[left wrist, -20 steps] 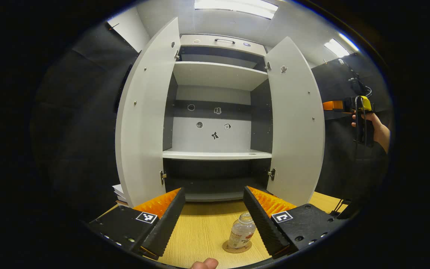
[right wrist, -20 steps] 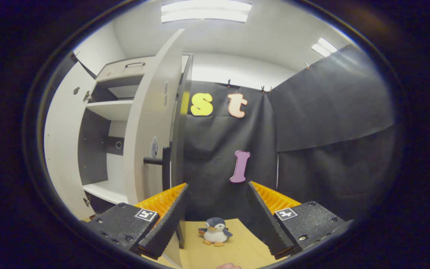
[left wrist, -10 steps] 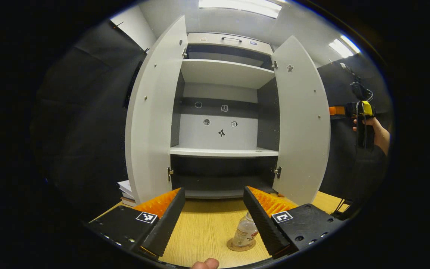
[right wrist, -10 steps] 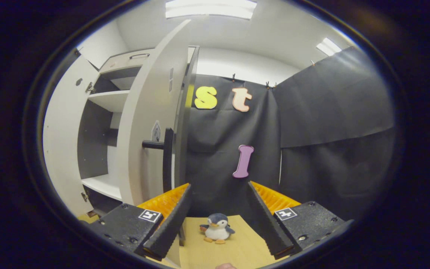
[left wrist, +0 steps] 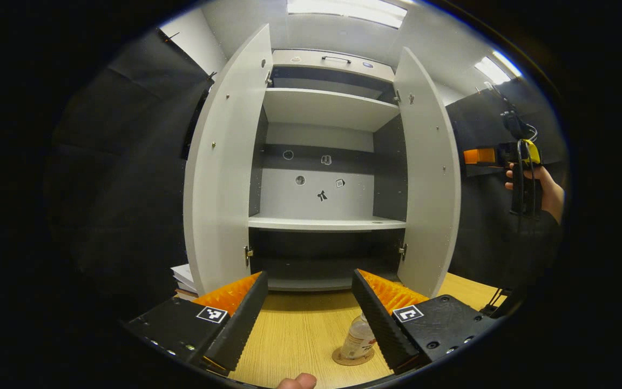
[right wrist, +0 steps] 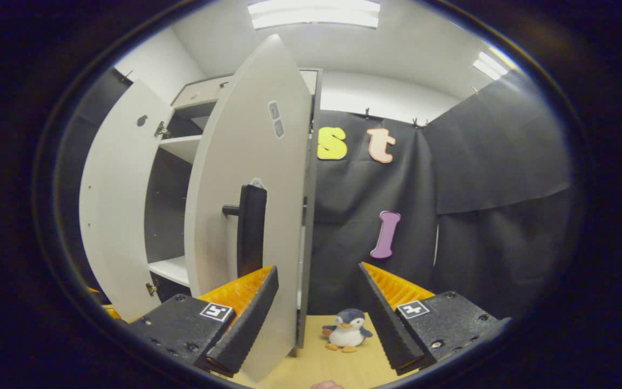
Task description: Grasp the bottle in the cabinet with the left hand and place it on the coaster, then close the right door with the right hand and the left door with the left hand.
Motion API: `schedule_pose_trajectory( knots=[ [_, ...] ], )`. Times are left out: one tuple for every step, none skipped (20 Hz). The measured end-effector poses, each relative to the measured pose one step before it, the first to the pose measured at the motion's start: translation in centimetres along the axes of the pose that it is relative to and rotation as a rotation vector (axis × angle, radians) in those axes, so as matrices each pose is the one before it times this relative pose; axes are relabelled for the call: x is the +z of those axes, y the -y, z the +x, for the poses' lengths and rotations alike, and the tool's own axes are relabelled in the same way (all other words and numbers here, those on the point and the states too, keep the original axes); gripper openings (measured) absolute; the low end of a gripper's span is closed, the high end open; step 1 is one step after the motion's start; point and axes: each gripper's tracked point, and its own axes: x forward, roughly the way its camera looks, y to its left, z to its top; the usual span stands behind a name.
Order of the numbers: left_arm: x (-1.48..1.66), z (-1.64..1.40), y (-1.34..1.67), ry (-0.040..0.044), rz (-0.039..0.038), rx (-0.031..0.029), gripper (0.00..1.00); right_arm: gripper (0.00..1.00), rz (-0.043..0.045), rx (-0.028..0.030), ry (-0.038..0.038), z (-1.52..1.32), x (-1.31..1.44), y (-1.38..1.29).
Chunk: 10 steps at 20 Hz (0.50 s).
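Observation:
A clear bottle [left wrist: 356, 340] stands upright on a round cork coaster [left wrist: 352, 357] on the wooden table, partly behind one finger of my open left gripper [left wrist: 308, 319]. Past it stands the white cabinet, its left door [left wrist: 219, 162] wide open and its right door [left wrist: 430, 173] partly swung in. My right gripper [left wrist: 478, 156] shows far right, held by a hand, behind the right door. In the right gripper view, the right gripper [right wrist: 316, 319] is open, its left finger touching the right door [right wrist: 246, 189] below the black handle [right wrist: 250, 227].
The cabinet shelves [left wrist: 324, 222] are bare, with small stickers on the back wall. A stack of books [left wrist: 184, 281] lies by the left door's foot. A small plush penguin [right wrist: 346, 336] sits on the table [right wrist: 322, 367] beside the cabinet. Black cloth walls surround the booth.
The right door has swung inward, pushed by the right gripper, which moved left toward the door's outer face. The left gripper drew back slightly; the bottle stays on the coaster.

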Motion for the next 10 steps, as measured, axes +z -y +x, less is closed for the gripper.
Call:
schedule_pose_trajectory(
  knots=[
    [0.009, -0.146, -0.167, -0.00184, -0.00059, 0.00746, 0.95, 0.95, 0.01052, 0.01680, 0.00075, 0.544, -0.177, -1.096],
    [-0.057, -0.137, -0.250, -0.00135, -0.00193, 0.00764, 0.95, 0.96, 0.00968, 0.01502, 0.00031, 0.451, -0.058, -0.976],
    [-0.014, -0.124, -0.284, -0.00103, -0.00032, 0.00621, 0.95, 0.92, 0.00468, 0.01489, 0.00628, 0.523, -0.077, -0.811],
    [0.012, -0.098, -0.305, 0.00093, 0.00283, 0.00786, 0.95, 0.96, 0.00059, 0.01452, 0.00708, 0.590, -0.073, -0.750],
    [0.141, 0.063, -0.395, 0.00035, 0.00569, 0.00743, 0.95, 0.96, 0.00047, 0.01303, -0.00036, 0.711, -0.247, -0.641],
    [0.139, -0.106, -0.312, 0.00066, 0.00692, 0.00877, 0.95, 0.95, 0.00558, 0.01359, -0.00743, 0.614, -0.385, -0.685],
    [0.184, -0.170, -0.259, 0.00479, 0.00417, 0.01079, 0.95, 0.96, 0.00591, 0.01244, -0.00404, 0.537, -0.285, -0.621],
    [0.083, -0.113, -0.341, 0.00293, 0.00017, 0.00951, 0.95, 0.96, 0.00335, -0.00454, -0.00061, 0.437, -0.142, -0.238],
    [0.024, -0.113, -0.286, -0.00078, -0.00249, 0.00702, 0.95, 0.94, 0.00155, -0.00879, -0.00057, 0.133, -0.086, 0.147],
    [-0.074, -0.119, -0.244, -0.00194, -0.00239, 0.00685, 0.95, 0.94, 0.00168, -0.00162, 0.00533, -0.124, 0.036, -0.101]
  ],
)
